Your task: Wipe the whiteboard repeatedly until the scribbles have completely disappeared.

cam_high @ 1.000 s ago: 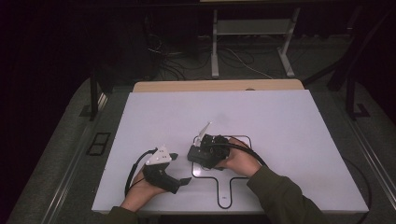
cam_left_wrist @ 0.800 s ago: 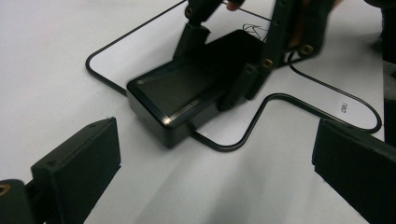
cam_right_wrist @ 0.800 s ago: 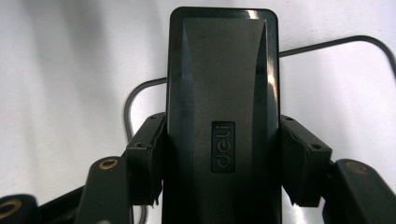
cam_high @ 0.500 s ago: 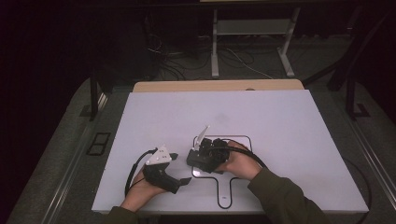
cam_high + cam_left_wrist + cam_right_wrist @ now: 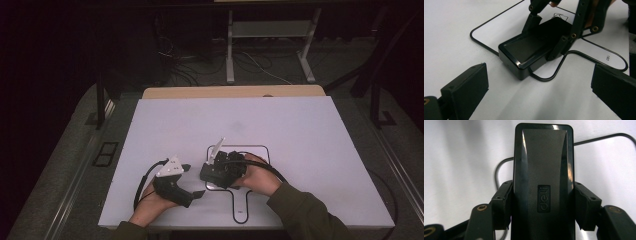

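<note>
A black oblong case with an embossed logo lies flat on the white table, over a black printed outline. My right gripper is shut on it, one pad pressed to each long side. In the high view the case pokes out leftward from my right gripper near the front middle of the table. My left gripper rests to its left, open and holding nothing. From the left gripper view, the case sits just ahead of my left gripper, with the right gripper's fingers clamped on it.
The white table top stretches bare to the back and right. A wooden strip runs along its far edge. Beyond it are a white stand and floor cables. A cable loops behind each gripper.
My right gripper has shifted a little left and nearer with the case in its grip. The left gripper has stayed put.
</note>
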`<state>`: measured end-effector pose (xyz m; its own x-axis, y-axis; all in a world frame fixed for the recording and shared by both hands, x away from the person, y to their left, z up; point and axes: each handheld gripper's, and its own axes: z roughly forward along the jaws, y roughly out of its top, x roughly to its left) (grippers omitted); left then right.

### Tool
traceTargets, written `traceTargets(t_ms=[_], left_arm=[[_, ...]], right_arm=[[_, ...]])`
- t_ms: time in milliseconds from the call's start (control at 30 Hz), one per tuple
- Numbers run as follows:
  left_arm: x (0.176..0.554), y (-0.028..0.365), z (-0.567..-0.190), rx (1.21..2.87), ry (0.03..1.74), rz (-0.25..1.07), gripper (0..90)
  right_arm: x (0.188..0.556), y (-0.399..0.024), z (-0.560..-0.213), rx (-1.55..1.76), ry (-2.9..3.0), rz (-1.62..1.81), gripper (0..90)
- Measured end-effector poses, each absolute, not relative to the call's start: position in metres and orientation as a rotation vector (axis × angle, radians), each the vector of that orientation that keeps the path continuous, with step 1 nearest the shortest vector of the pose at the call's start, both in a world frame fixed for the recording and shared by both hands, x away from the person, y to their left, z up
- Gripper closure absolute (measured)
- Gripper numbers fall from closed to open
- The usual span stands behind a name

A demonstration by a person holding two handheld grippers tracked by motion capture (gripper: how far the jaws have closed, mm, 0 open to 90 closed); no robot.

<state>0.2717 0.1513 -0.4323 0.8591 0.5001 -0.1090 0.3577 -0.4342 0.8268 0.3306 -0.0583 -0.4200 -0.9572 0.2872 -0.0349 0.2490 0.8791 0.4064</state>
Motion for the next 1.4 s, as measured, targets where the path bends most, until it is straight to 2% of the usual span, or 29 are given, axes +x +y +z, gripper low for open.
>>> traceTargets(t_ms=[200,400,633,900,1100,1400], left_arm=[[0.271,0.151,-0.432,2.069,0.622,0.189,0.0],[0.271,0.151,-0.432,2.066,0.628,0.186,0.0],[0.271,0.151,-0.431,2.064,0.624,0.187,0.0],[0.27,0.151,-0.431,2.065,0.624,0.19,0.0],[0.271,0.151,-0.431,2.065,0.625,0.187,0.0],[0.27,0.151,-0.431,2.067,0.623,0.189,0.0]], right_arm=[[0.343,-0.063,-0.421,0.535,2.91,0.628,38.6],[0.329,-0.058,-0.419,0.432,2.947,0.597,38.6],[0.339,-0.064,-0.42,0.508,2.913,0.608,38.6],[0.324,-0.057,-0.419,0.423,2.957,0.596,38.6],[0.335,-0.064,-0.419,0.502,2.915,0.588,38.6],[0.327,-0.06,-0.419,0.457,2.938,0.582,38.6]])
